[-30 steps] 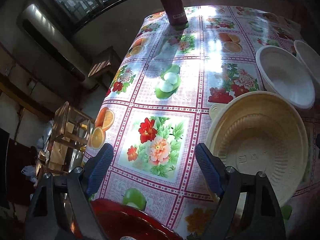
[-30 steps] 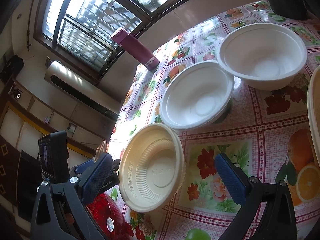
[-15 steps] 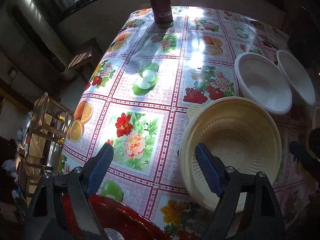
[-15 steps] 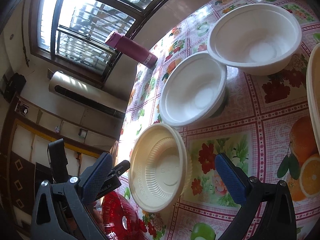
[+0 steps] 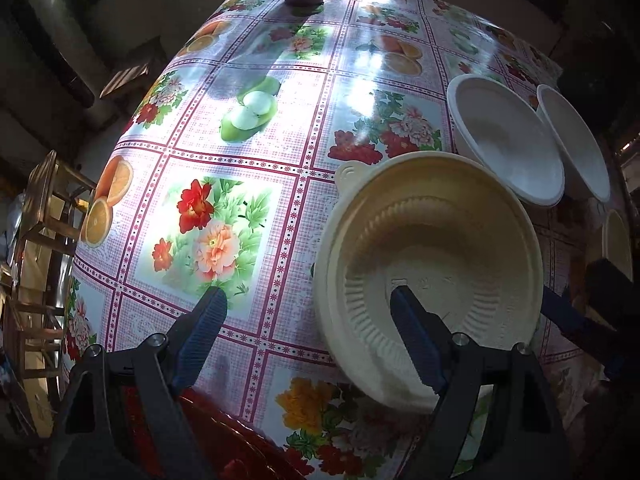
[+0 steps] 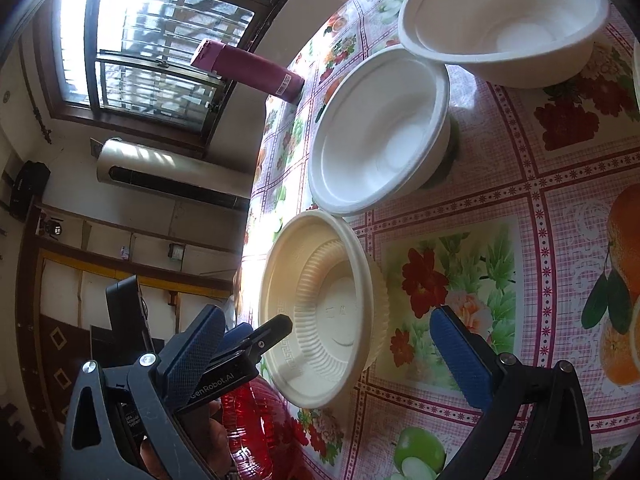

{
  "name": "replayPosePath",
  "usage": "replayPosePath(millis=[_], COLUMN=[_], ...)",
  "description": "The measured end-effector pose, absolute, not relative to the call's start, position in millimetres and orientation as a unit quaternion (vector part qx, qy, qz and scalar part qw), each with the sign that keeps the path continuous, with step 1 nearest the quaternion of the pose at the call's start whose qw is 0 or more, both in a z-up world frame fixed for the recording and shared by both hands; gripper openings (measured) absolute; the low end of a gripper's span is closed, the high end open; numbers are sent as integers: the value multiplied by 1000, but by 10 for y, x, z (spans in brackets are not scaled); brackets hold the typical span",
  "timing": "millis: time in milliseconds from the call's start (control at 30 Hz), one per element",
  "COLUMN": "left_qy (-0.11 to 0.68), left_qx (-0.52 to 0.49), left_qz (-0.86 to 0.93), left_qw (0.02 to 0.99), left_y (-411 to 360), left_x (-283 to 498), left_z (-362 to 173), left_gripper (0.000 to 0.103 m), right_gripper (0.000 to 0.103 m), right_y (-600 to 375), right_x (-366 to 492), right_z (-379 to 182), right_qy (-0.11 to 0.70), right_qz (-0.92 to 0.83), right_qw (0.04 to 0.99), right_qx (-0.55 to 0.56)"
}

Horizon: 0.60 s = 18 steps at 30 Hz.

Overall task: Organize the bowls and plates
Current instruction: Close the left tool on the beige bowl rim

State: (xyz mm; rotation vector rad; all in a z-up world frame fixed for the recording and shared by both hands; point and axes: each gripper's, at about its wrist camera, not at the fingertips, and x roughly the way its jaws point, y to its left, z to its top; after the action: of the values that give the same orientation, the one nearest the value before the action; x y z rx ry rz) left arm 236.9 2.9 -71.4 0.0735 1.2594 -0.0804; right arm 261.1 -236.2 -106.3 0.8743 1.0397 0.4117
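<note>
Two grippers stand over the flowered tablecloth (image 5: 248, 152), both with jaws spread wide and nothing pressed between the pads. One finger of the left gripper (image 5: 306, 332) reaches over the inside of the cream bowl (image 5: 432, 264), its other finger off to the bowl's side above bare cloth. From the right gripper (image 6: 324, 354), the cream bowl (image 6: 324, 308) lies between the fingers. Two white bowls (image 6: 380, 132) sit just beyond the cream bowl, rims nearly touching; a red plate (image 6: 256, 432) lies nearer than it.
</note>
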Motion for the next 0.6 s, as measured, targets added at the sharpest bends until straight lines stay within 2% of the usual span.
replayPosePath(millis=[200,267,400,433,500,600], left_qy=[573,565,554,550,546,547], left_qx=[29,33,29,27,23,19], left_qz=[-55,-58,-59,-60,-60,-59], left_qw=[817,822,830,832,835,835], left_y=[-9,-30,-14,-4,16,49], left_x=[2288,2264,2243,2238,2236,2244], left_z=[-645,-623,-591,-583,-574,-585], left_gripper=[84,84,84,84,80,69], right_gripper=[97,89,83,78,70,68], right_y=[-2378,-2379,-2356,-2336,-2315,-2307], right_x=[2607,2607,2603,2607,2609,2614], right_z=[-1045,-1056,-1054,-1043,-1029,-1035], right_qy=[467,465,463,460,461,461], right_qz=[186,182,175,176,173,166], right_qw=[766,770,779,782,787,791], right_qx=[401,397,384,382,372,366])
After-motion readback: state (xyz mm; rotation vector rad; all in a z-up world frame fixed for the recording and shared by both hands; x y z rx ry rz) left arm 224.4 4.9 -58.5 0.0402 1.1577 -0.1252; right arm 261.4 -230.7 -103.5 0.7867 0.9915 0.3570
